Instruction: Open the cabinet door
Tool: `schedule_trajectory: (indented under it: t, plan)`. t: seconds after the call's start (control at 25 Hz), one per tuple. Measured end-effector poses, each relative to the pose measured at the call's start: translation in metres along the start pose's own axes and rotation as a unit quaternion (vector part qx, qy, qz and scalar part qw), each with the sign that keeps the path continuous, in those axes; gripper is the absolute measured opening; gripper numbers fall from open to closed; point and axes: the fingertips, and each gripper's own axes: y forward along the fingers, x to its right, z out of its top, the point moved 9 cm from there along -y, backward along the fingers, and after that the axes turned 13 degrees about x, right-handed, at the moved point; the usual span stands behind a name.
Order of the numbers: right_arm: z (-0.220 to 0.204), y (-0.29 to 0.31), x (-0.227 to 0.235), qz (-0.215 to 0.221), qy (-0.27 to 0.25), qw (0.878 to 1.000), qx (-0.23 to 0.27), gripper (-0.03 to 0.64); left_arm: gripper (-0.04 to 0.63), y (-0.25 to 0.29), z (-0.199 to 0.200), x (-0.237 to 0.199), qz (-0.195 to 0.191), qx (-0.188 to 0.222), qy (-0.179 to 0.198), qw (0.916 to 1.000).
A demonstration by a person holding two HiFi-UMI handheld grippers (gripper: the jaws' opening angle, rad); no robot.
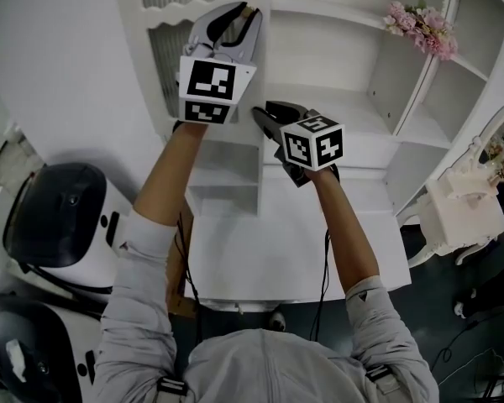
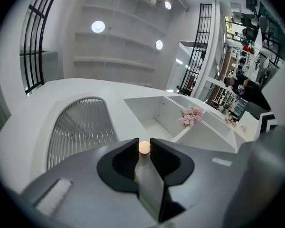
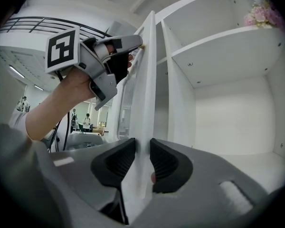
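Since left hand-held gripper and right hand-held gripper both pinch the slatted cabinet door by its free edge, door already ajar, I'd say mid-opening; next: swing it wider.

Grippers: two, left gripper, right gripper. Cabinet door: one. Pink flower bunch: one.

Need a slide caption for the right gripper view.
Right gripper clamps the edge of the ajar white cabinet door; left gripper grips the same edge higher up, open shelves beyond.
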Motion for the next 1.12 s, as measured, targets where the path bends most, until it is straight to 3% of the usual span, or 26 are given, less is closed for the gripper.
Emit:
schedule_trajectory:
  t: [0.2,0.64,0.88,1.12]
  plan:
    - [0.008,-0.013,-0.019,0.003,-0.008,1.0,-0.003,0.091,0.091,-0.011,0.019,-0.003,-0.001,0.001,-0.006,1.0]
    - [0.015,-0.038,-0.091,-0.044,-0.026,0.999,-0.014,0.08,0.092,-0.056,0.055,-0.02,-0.034,0.013,-0.057,0.9977]
    - [0.018,-0.044,-0.149,-0.058,-0.033,0.998,-0.006,0.072,0.097,-0.093,0.079,-0.042,-0.037,0.034,-0.084,0.9952]
    - [0.021,-0.037,-0.215,-0.044,-0.05,0.998,0.006,0.08,0.107,-0.141,0.1,-0.078,-0.047,0.068,-0.093,0.9922]
